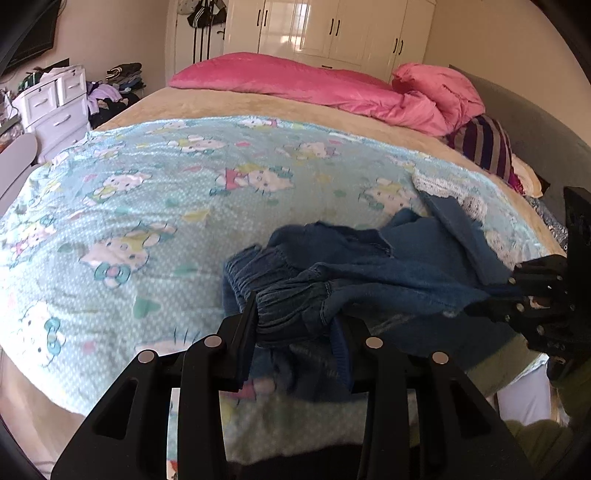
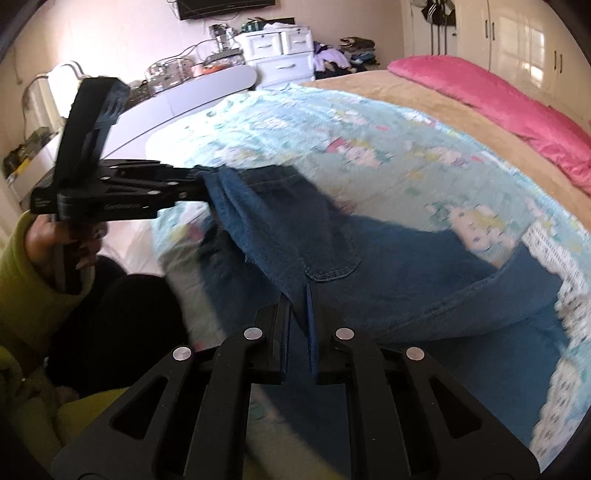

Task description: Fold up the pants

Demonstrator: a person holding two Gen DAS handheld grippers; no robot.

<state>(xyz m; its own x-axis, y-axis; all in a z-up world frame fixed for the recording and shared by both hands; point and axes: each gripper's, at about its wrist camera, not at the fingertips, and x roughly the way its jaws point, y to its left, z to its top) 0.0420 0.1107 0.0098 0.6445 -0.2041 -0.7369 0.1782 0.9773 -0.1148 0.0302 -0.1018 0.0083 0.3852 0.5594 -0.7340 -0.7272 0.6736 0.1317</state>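
Note:
Blue denim pants (image 1: 369, 266) with an elastic waistband and white lace cuffs lie crumpled on the light blue cartoon-print blanket (image 1: 155, 206), near the bed's front right. My left gripper (image 1: 295, 332) is shut on the gathered waistband. My right gripper (image 2: 299, 321) is shut on a denim edge near the back pocket (image 2: 325, 254). Each gripper shows in the other's view: the right one (image 1: 480, 306) at the pants' right end, the left one (image 2: 199, 188) on the waistband's left. The pants (image 2: 406, 280) hang stretched between them, slightly lifted.
A pink duvet (image 1: 314, 85) and pillows lie at the bed's far side. A striped cushion (image 1: 484, 147) sits at the right. White drawers (image 1: 55, 103) and piled clothes stand left of the bed. A white wardrobe (image 1: 332, 29) is behind.

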